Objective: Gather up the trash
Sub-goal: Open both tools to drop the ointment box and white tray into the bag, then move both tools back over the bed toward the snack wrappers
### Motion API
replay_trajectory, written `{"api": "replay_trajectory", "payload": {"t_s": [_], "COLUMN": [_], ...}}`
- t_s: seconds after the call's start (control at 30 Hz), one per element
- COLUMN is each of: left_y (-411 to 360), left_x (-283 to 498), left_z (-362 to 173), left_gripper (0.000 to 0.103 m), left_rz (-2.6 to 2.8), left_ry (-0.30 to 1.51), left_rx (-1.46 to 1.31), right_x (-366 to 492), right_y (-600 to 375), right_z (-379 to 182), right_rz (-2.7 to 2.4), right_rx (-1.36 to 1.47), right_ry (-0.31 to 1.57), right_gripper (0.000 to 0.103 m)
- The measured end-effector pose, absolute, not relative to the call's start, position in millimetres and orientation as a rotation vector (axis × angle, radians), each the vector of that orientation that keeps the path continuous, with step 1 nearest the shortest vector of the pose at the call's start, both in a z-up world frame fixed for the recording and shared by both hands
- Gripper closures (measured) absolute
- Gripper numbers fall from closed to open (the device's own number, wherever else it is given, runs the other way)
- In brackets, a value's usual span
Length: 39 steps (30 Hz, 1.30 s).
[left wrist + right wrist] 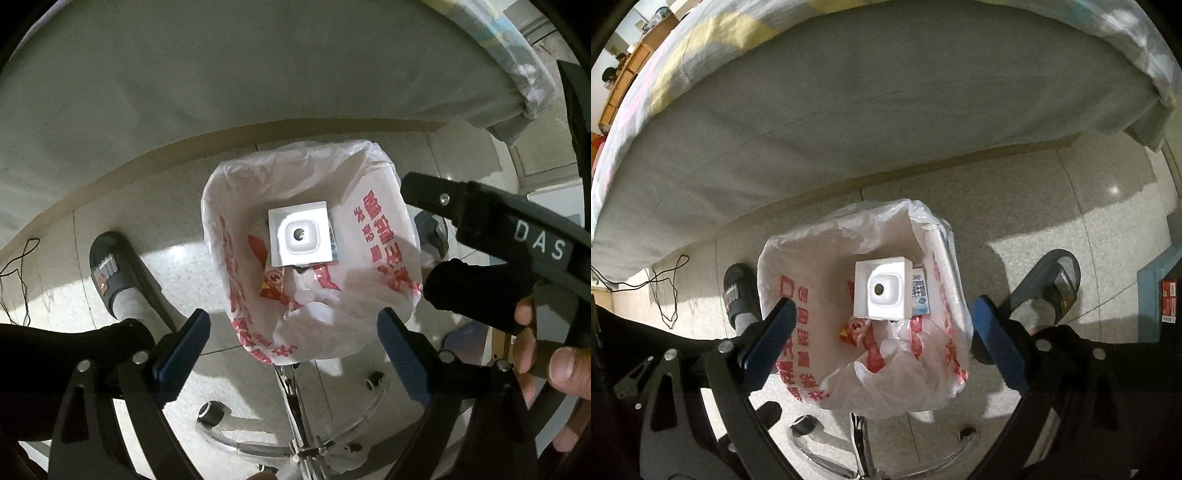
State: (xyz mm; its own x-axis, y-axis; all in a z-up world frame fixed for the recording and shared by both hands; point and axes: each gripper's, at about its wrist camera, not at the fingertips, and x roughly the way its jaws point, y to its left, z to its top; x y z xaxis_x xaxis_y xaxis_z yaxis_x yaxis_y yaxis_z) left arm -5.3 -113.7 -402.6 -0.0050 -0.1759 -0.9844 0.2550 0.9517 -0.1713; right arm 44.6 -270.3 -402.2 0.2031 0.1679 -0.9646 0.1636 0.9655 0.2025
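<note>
A trash bin lined with a white plastic bag with red print [373,229] [798,295] stands on the floor below both grippers. Inside lies a white square packaging tray [300,233] [883,290], a small blue-and-white carton [919,291] beside it, and a red wrapper [272,282] [854,329]. My left gripper [293,347] is open and empty above the bin's near rim. My right gripper [884,343] is open and empty above the bin; its body shows at the right of the left wrist view [491,221], held by a hand.
A bed with a grey sheet [221,74] [849,110] lies behind the bin. The person's slippered feet [110,273] [1049,284] flank it. A chrome chair base with castors [295,424] [860,443] is below. A black cable [668,288] lies left; a blue box [1160,295] right.
</note>
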Motion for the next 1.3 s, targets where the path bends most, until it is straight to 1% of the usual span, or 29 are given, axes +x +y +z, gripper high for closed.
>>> {"api": "replay_trajectory", "payload": {"t_s": [0.47,0.7,0.8,1.07,1.3], "left_y": [-104,-100,-98,-93,-79], "left_x": [-7,-8,-8,-8,3], "left_z": [-382,-366,-357,-326,-300], "left_gripper": [0.014,0.014,0.008,0.008,0.008], "left_rz": [-0.312,-0.288,-0.284,-0.271,-0.225], "left_ry": [1.445,1.373,1.343,1.245,1.16], "left_rx": [0.058,0.053,0.039,0.025,-0.033], "right_x": [30,17,11,0,-7], "right_y": [-270,-279,-284,-298,-302], "right_z": [-389,-371,-357,-320,-276], "right_rz": [0.015,0.023,0.046,0.048,0.046], "right_rx": [0.286,0.343,0.375,0.442,0.392], "right_ry": [1.34,1.294,1.234,1.079,0.96], "right_gripper": [0.009,0.009,0.009,0.008,0.008]}}
